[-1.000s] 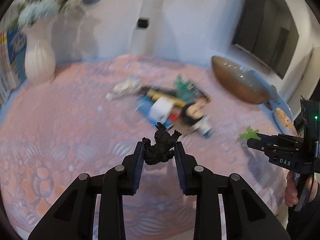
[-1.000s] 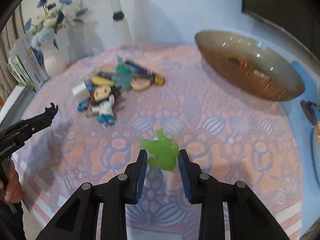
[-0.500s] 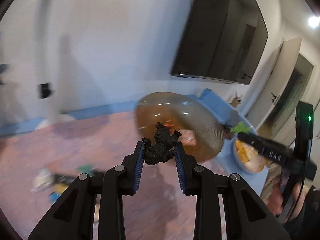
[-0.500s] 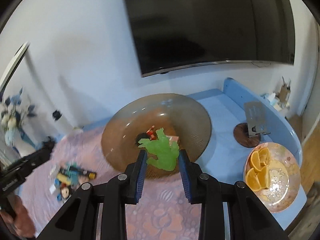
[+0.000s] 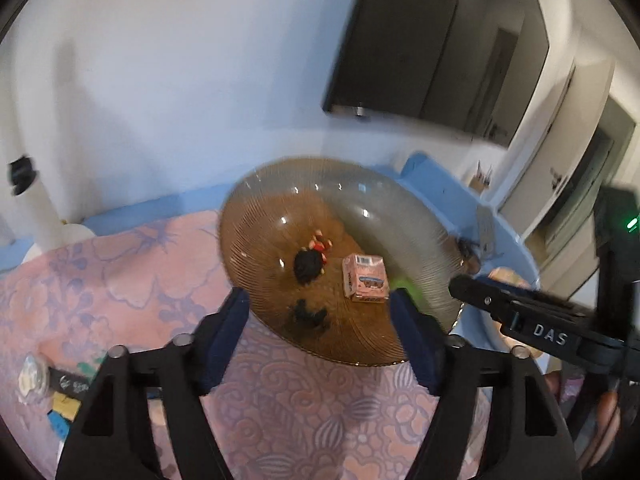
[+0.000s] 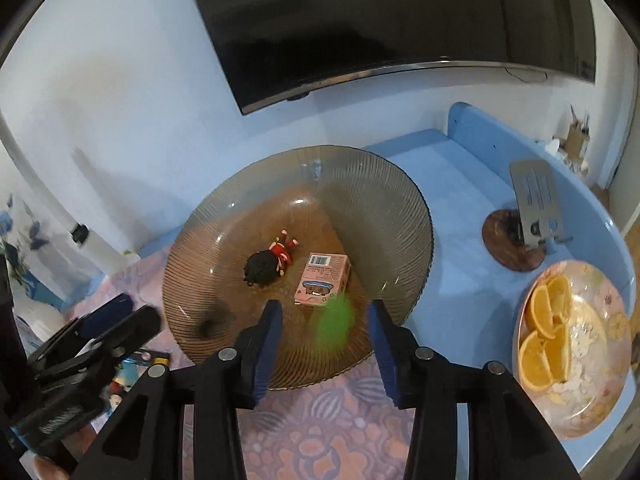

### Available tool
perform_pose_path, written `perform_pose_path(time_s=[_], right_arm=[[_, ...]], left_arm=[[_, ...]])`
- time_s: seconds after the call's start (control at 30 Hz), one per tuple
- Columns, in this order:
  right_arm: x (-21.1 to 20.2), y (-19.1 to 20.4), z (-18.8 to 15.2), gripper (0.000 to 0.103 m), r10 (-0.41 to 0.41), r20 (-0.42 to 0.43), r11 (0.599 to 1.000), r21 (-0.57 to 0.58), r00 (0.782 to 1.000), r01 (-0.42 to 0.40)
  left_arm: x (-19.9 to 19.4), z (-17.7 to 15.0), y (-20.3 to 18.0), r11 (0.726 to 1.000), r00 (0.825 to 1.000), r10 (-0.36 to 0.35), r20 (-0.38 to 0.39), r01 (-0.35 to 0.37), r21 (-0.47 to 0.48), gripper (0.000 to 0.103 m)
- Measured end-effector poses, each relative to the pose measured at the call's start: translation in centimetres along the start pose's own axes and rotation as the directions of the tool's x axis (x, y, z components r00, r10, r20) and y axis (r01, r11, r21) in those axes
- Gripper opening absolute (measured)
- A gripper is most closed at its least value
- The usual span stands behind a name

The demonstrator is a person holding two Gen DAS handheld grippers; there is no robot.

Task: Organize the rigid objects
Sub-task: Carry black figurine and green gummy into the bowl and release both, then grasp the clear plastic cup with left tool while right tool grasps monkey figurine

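Your left tool point(image 5: 320, 332) is opening wide with nothing between its pads; the black figure point(image 5: 306, 312) you gripped a second ago now lies blurred in the brown glass bowl point(image 5: 280, 216). Your right tool point(image 6: 325, 338) is opening too: the green figure point(image 6: 335, 322), clamped half a second ago, is a loose blur between the pads, over the bowl near the pink box point(image 6: 322, 280).
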State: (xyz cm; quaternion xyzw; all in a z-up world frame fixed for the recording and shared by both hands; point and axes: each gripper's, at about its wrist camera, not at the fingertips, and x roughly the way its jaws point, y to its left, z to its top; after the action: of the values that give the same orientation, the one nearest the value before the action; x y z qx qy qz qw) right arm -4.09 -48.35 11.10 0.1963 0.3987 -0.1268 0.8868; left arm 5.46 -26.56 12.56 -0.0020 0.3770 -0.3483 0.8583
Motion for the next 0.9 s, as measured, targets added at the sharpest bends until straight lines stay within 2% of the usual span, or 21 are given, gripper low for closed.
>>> perform_pose_path(time_s=[0.13, 0.23, 0.3, 0.37, 0.43, 0.47, 0.53, 0.63, 0.67, 0.8, 0.9], right_arm=[[-1.4, 0.2, -0.9, 0.043, 0.027, 0.000, 1.000, 0.009, 1.000, -0.027], [-3.0, 2.0, -1.5, 0.043, 0.079, 0.013, 0.997, -0.020, 0.997, -0.079], [-3.9, 4.0, -2.1, 0.043, 0.101, 0.021, 0.993, -0.069, 0.995, -0.099], [-4.7, 6.6, -3.0, 0.049, 0.126, 0.030, 0.985, -0.124, 0.992, -0.121], [-4.9, 8.6, -4.1, 0.052, 0.158, 0.031, 0.975, -0.166, 0.987, -0.151], [-4.8, 9.9, -5.0, 0.053, 0.176, 0.026, 0.967, -0.191, 0.984, -0.168], [-3.8, 12.2, -7.2, 0.053, 0.193, 0.008, 0.954, -0.237, 0.981, -0.186], [-1.6, 14.3, -10.3, 0.053, 0.198, -0.028, 0.939, -0.282, 0.980, -0.197], [-0.3, 15.0, -11.5, 0.053, 0.191, -0.046, 0.934, -0.300, 0.981, -0.196], [2.7, 16.0, -14.1, 0.053, 0.222, -0.090, 0.919, -0.313, 0.971, -0.239], [3.9, 16.0, -15.1, 0.053, 0.238, -0.102, 0.913, -0.316, 0.966, -0.258]], left_arm=[[-5.3, -0.8, 2.5, 0.999, 0.997, 0.026, 0.071, -0.024, -0.037, 0.072], [-9.8, -2.0, 4.6, 0.995, 0.989, 0.067, 0.131, -0.057, -0.081, 0.076], [-12.7, -3.2, 6.2, 0.989, 0.981, 0.111, 0.161, -0.093, -0.117, 0.077], [-15.7, -4.7, 8.0, 0.979, 0.970, 0.159, 0.184, -0.131, -0.160, 0.077], [-17.5, -6.4, 9.6, 0.964, 0.958, 0.216, 0.188, -0.178, -0.197, 0.084], [-18.6, -8.0, 10.9, 0.948, 0.944, 0.269, 0.190, -0.225, -0.224, 0.088], [-19.5, -10.2, 12.7, 0.927, 0.928, 0.326, 0.181, -0.276, -0.255, 0.089], [-19.1, -13.9, 15.5, 0.890, 0.908, 0.404, 0.111, -0.362, -0.278, 0.089], [-18.6, -15.4, 16.5, 0.882, 0.906, 0.413, 0.090, -0.374, -0.286, 0.089], [-16.7, -18.5, 19.3, 0.875, 0.919, 0.392, 0.030, -0.363, -0.320, 0.089], [-15.4, -19.6, 20.2, 0.864, 0.921, 0.390, -0.006, -0.368, -0.343, 0.089]])
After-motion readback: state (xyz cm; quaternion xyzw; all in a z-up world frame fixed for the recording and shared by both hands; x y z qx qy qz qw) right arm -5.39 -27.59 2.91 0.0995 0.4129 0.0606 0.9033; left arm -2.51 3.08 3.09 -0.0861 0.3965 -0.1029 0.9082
